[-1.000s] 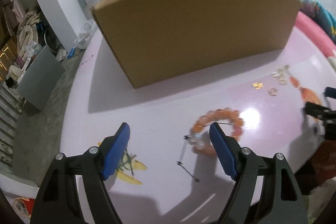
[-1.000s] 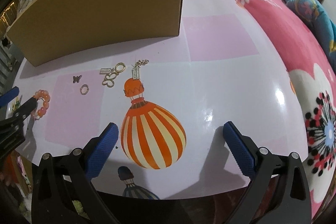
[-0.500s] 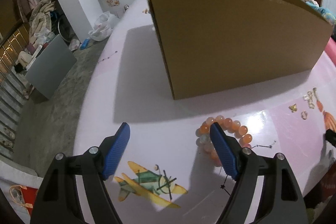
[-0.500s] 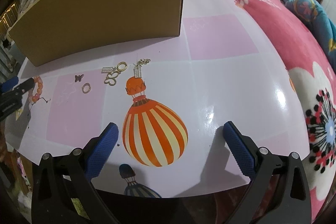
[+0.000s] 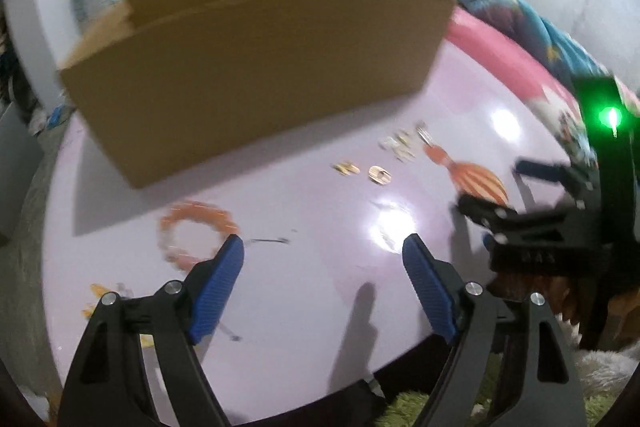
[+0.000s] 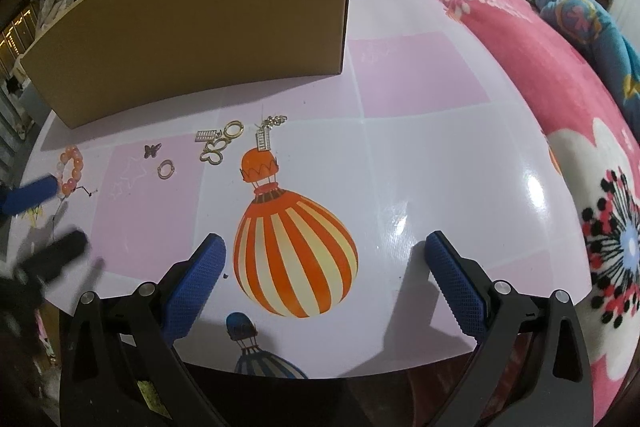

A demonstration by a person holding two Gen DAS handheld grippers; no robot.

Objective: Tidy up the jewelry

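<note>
Home bedroom: floral blanket (image 6: 540, 75) alongside.

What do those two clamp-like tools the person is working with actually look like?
Each is a black plastic frame that forks into two angular arms, with silver screw heads at the joints. The fingers end in blue pads with a fine cross-hatched texture. The left gripper and right gripper look identical. Seen from the left camera, the right tool carries a glowing green light.
</note>
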